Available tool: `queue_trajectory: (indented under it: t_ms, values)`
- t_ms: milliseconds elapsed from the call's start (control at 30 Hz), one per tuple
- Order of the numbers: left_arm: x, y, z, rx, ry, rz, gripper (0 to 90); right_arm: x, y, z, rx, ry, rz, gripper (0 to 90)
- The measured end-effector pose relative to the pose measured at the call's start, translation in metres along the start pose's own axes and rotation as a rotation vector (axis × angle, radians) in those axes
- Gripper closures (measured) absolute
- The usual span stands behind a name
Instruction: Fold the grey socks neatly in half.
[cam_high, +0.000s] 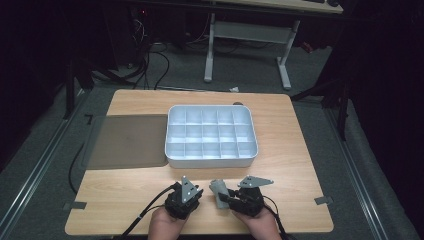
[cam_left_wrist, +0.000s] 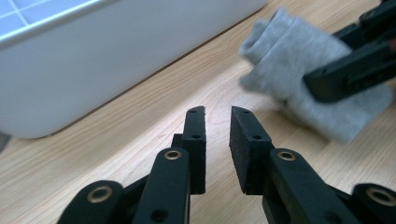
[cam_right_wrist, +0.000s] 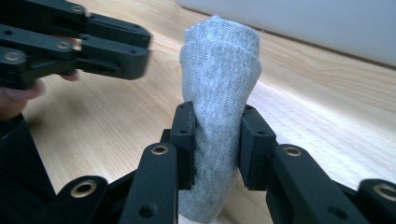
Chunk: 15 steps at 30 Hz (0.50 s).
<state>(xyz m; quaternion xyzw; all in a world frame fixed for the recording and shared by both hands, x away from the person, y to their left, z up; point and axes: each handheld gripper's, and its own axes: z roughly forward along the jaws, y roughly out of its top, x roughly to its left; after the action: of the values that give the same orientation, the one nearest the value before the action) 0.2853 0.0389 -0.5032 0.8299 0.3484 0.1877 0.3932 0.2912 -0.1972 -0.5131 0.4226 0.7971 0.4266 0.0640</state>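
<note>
A rolled grey sock (cam_right_wrist: 219, 70) is pinched between the jaws of my right gripper (cam_right_wrist: 217, 112), which is shut on it just above the wooden table. In the high view the sock (cam_high: 217, 188) sticks out of the right gripper (cam_high: 223, 199) near the table's front edge. My left gripper (cam_left_wrist: 218, 112) is close beside it on the left, its jaws a narrow gap apart with nothing between them. From the left gripper view the sock (cam_left_wrist: 299, 51) lies ahead to the right. A white compartment tray (cam_high: 211, 161) stands just beyond both grippers.
A dark grey mat (cam_high: 127, 141) lies flat to the left of the tray. The tray's white wall (cam_left_wrist: 93, 60) rises close in front of the left gripper. Bare wood stretches along the front edge, and a person's hands hold both grippers there.
</note>
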Motion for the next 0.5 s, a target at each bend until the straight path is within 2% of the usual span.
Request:
queue_trajectory:
  t_ms: [167,233,367,500]
  values:
    - [0.002,-0.005,-0.007,0.022,0.041,0.027,74.5,-0.006,-0.001,-0.010,-0.027,-0.027,-0.003,71.5]
    - [0.005,-0.008,-0.010,0.024,0.048,0.025,73.9,-0.008,-0.001,-0.013,-0.036,-0.041,-0.019,71.4]
    - [0.011,-0.012,-0.015,0.026,0.057,0.025,72.0,-0.009,0.000,-0.018,-0.037,-0.085,-0.037,71.3]
    - [0.019,-0.016,-0.017,0.028,0.073,0.030,70.8,-0.012,0.002,-0.020,-0.016,-0.130,-0.055,71.4]
